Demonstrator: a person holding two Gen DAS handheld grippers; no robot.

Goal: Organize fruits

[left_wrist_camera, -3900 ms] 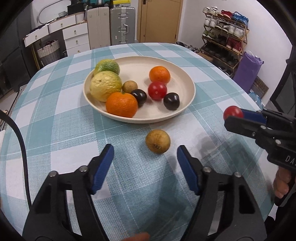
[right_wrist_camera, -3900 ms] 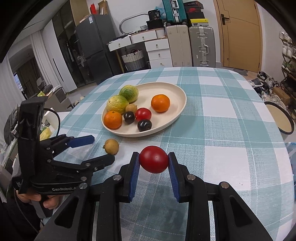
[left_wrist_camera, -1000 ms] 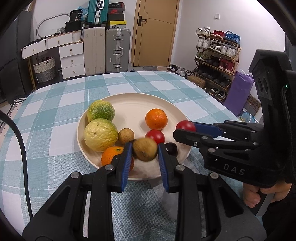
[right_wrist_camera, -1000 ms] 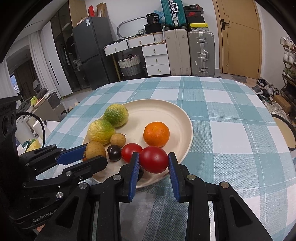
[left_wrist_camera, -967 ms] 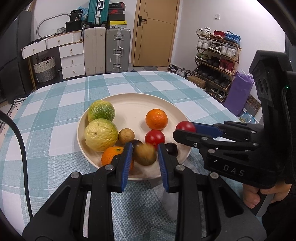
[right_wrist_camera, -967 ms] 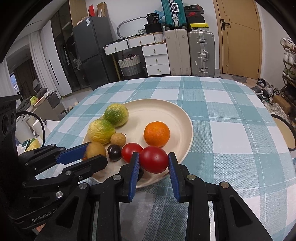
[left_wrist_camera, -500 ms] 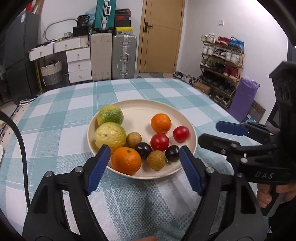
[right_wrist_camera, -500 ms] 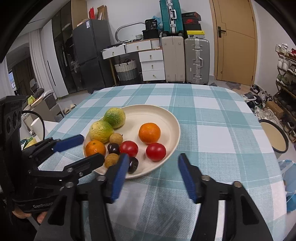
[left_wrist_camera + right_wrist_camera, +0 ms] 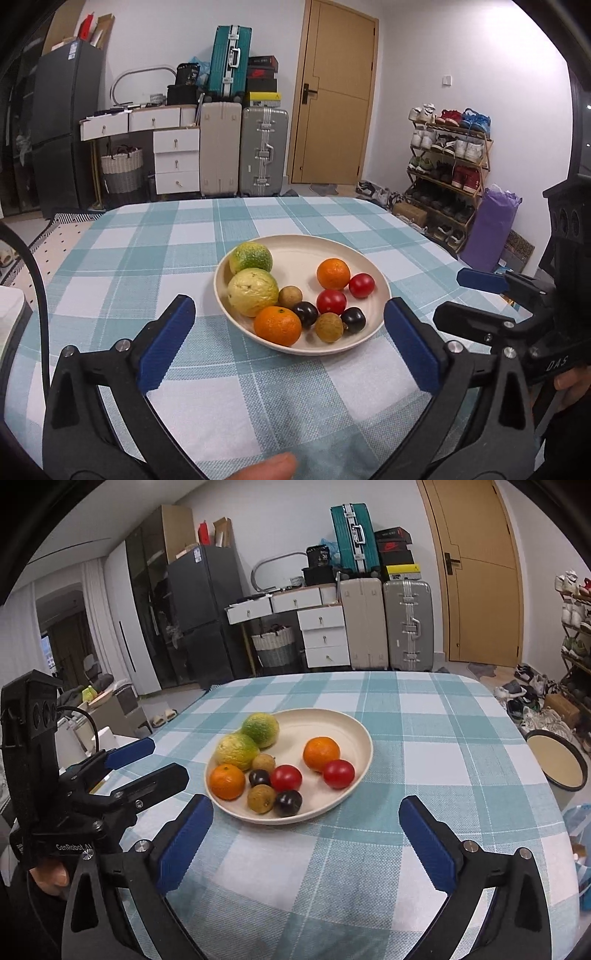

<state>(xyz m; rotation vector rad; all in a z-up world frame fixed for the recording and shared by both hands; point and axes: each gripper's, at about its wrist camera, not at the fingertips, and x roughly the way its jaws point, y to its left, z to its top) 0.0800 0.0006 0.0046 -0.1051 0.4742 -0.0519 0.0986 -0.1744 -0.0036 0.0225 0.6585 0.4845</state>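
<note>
A cream plate on the checked tablecloth holds all the fruit: two green-yellow citrus, two oranges, two red tomatoes, two dark plums and two brown longans. The brown longan lies at the plate's near edge and a red tomato beside the far orange. My left gripper is open and empty, held back from the plate. My right gripper is open and empty, also short of the plate.
The checked tablecloth covers a rounded table. Beyond it stand suitcases, white drawers, a fridge, a door and a shoe rack. A round stool stands at the table's right.
One second ago both grippers were shut on fruit over the plate. They opened, left the longan and tomato in the plate, and have drawn back toward me.
</note>
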